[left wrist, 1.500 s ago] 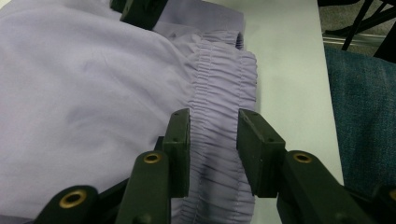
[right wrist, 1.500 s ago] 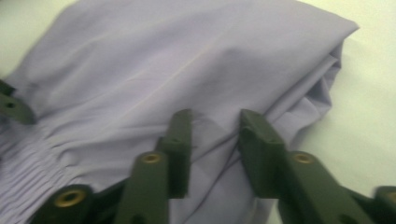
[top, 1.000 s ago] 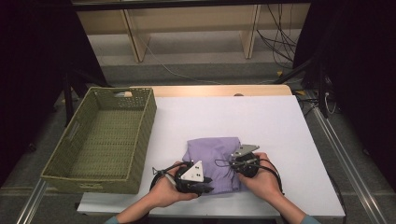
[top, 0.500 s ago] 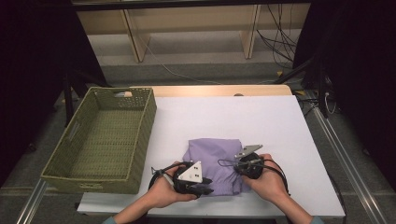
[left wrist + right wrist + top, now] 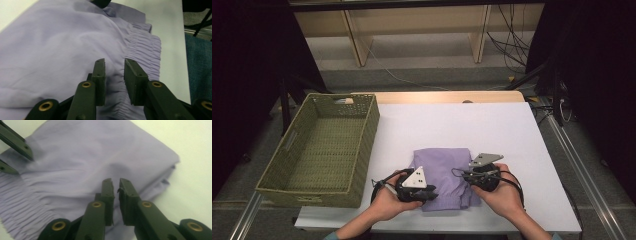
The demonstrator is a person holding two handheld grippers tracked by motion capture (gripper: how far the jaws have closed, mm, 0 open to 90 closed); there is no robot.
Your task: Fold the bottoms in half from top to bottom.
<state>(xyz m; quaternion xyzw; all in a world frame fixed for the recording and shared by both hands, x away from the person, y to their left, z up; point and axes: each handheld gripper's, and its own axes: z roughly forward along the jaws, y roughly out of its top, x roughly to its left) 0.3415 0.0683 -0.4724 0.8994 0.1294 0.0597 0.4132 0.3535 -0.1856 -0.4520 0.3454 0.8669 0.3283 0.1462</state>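
garment: one folded lilac cloth (image 5: pixel 443 176), laid near the table's (image 5: pixel 512 130) front edge
left gripper (image 5: pixel 114 72): jaws just closing, gap seen, gathered waistband between, not pinched
right gripper (image 5: pixel 115 187): jaws nearly closed above cloth
basket (image 5: pixel 362 145): one, at left edge, seen from high view

We see a table (image 5: pixel 512 130). The basket (image 5: pixel 324 150) sits on its left side. The cloth (image 5: pixel 442 167) lies on the table near our edge, to the right of the basket. The left gripper (image 5: pixel 432 192) is at the cloth's left, the right gripper (image 5: pixel 462 175) at its right.
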